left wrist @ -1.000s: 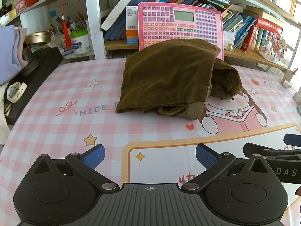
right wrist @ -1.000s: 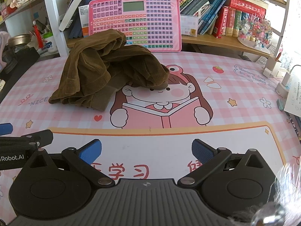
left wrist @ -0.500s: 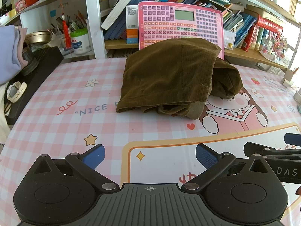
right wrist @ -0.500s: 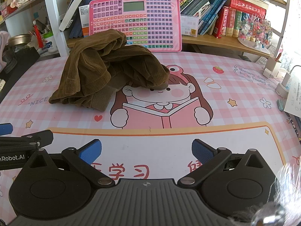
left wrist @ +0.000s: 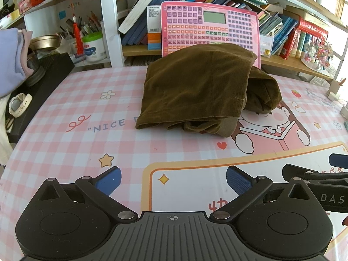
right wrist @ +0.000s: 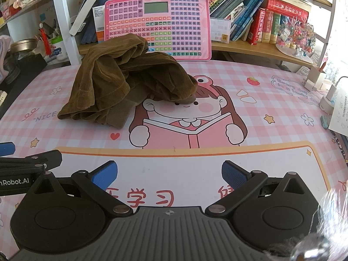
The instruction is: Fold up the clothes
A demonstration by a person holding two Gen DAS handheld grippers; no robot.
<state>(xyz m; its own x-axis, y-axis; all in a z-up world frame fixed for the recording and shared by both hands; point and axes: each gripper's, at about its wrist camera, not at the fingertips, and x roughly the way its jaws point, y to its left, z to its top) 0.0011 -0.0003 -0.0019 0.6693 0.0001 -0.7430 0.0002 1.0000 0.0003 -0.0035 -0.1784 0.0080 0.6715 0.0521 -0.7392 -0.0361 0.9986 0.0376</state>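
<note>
A brown corduroy garment (left wrist: 202, 91) lies bunched in a loose heap on the pink checked table mat (left wrist: 65, 148), at the far middle of the table; it also shows in the right wrist view (right wrist: 121, 84), left of centre. My left gripper (left wrist: 173, 179) is open and empty, low over the mat's near edge, well short of the garment. My right gripper (right wrist: 169, 175) is open and empty, beside it on the right. Each gripper's tip shows in the other's view.
A pink keyboard toy (right wrist: 157, 26) leans against the bookshelf (right wrist: 250, 50) right behind the garment. A black box (left wrist: 43, 82) with a white watch and lilac cloth sits at the left edge. Small items and papers (right wrist: 339, 113) line the right edge.
</note>
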